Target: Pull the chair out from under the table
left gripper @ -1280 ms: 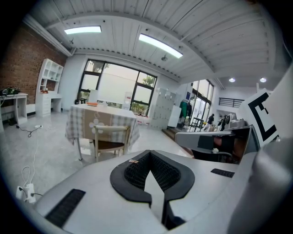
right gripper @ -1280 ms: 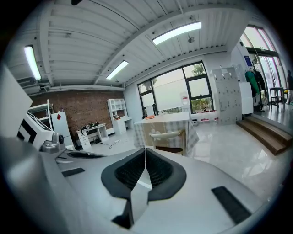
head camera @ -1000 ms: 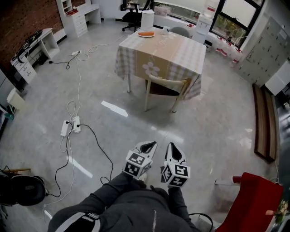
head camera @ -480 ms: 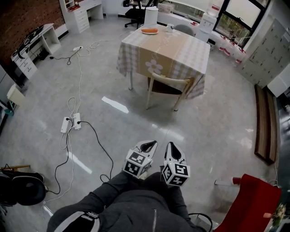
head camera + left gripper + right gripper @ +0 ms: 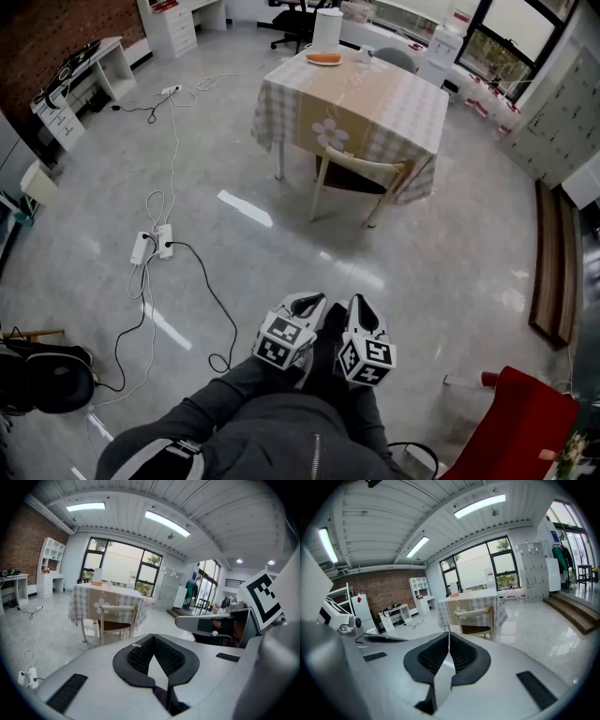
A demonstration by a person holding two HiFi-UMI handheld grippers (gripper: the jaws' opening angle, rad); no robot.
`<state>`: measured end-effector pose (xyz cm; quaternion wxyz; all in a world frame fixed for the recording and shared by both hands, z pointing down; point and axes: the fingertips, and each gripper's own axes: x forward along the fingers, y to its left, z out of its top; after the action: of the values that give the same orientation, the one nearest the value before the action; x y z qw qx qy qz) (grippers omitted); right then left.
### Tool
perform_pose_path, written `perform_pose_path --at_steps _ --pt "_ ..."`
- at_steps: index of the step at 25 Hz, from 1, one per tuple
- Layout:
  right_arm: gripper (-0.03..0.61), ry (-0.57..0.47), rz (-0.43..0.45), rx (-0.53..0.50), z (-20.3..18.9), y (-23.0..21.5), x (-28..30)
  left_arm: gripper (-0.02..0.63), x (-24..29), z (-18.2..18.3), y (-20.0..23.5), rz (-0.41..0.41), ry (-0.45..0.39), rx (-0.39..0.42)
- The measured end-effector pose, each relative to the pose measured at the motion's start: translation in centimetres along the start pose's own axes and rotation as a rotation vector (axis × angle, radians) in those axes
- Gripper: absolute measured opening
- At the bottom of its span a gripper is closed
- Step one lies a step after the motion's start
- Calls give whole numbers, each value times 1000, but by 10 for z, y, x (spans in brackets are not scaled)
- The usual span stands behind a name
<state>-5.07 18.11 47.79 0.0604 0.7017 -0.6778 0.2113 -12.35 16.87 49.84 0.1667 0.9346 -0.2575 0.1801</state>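
A pale wooden chair [image 5: 358, 183] with a dark seat is tucked under the near side of a table [image 5: 412, 108] draped in a checked cloth, far ahead in the head view. The chair also shows in the left gripper view [image 5: 116, 621] and the right gripper view [image 5: 475, 620]. My left gripper [image 5: 307, 305] and right gripper [image 5: 358, 307] hang side by side close to my body, well short of the chair. Both are shut and hold nothing.
Power strips and trailing cables [image 5: 155, 246] lie on the floor at left. A red chair [image 5: 520, 427] stands at lower right, a wooden step [image 5: 550, 262] along the right wall. White desks [image 5: 80, 84] line the brick wall. A plate [image 5: 323, 58] and white cylinder [image 5: 327, 28] sit on the table.
The table and chair have slid lower and slightly right in the head view as the view advanced. Both grippers stay shut in the same spot.
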Motion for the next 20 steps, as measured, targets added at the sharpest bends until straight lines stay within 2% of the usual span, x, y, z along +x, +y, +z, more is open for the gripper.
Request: perform_pose_path --at_steps 4,9,20 --pt "12 7 2 3 2 -3 3 8 6 6 4 10 4 -11" --pt "12 17 -3 9 6 -15 14 8 19 15 9 33 -7 14" --pt "12 -2 26 0 36 -35 59 8 56 43 31 63 -17 23"
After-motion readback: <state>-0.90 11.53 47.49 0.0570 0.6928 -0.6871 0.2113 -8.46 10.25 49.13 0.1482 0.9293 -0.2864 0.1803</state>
